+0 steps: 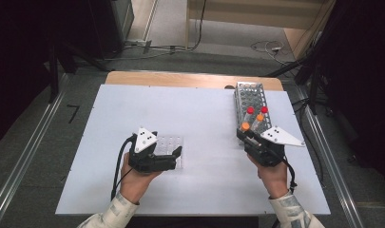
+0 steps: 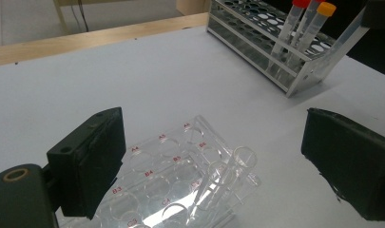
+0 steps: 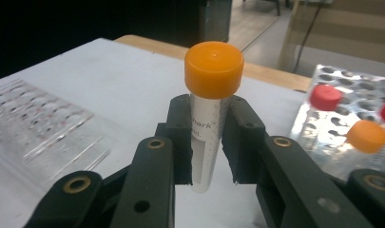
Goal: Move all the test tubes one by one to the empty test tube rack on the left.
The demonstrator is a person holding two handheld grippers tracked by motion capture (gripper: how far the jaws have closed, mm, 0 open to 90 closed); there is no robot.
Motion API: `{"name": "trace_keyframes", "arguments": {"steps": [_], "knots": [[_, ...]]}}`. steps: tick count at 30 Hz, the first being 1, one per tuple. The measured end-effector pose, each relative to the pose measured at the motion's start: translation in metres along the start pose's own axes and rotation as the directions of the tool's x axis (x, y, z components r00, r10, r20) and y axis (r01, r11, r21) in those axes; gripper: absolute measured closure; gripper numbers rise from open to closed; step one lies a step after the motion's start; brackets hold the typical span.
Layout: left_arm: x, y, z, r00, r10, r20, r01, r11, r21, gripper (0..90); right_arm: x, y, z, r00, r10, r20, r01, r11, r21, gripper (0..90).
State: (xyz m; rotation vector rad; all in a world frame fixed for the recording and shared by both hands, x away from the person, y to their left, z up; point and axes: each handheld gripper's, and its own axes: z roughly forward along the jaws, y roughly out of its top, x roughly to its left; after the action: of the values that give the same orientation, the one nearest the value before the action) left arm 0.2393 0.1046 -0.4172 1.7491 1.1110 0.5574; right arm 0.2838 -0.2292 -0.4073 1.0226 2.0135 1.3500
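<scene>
Between the well plate [image 1: 171, 151] and the tube rack [image 1: 251, 100] you have an open stretch of white table [image 1: 204, 114], bare from near edge to far edge. The far left of the table is also unobstructed. The rack stands along the right side; three capped tubes [image 1: 257, 114] rise from its near end and block a low pass there. One clear uncapped tube [image 2: 226, 176] lies slanted on the plate between your left gripper's [image 2: 214, 161] wide-apart jaws.
</scene>
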Motion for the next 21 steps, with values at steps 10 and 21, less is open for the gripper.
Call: {"name": "trace_keyframes", "arguments": {"steps": [10, 21], "knots": [[-0.007, 0.001, -0.001, 0.9997, 0.008, 0.023, -0.008, 0.9999, -0.007, 8.2, 0.032, -0.013, 0.016, 0.9942, -0.044, -0.099, 0.049, 0.998, 0.049, 71.2], [-0.021, 0.002, -0.002, 0.9972, 0.036, 0.065, -0.034, 0.9992, -0.02, 11.3, 0.064, -0.025, 0.026, 0.9775, -0.084, -0.193, 0.103, 0.991, 0.089, 71.2]]}}
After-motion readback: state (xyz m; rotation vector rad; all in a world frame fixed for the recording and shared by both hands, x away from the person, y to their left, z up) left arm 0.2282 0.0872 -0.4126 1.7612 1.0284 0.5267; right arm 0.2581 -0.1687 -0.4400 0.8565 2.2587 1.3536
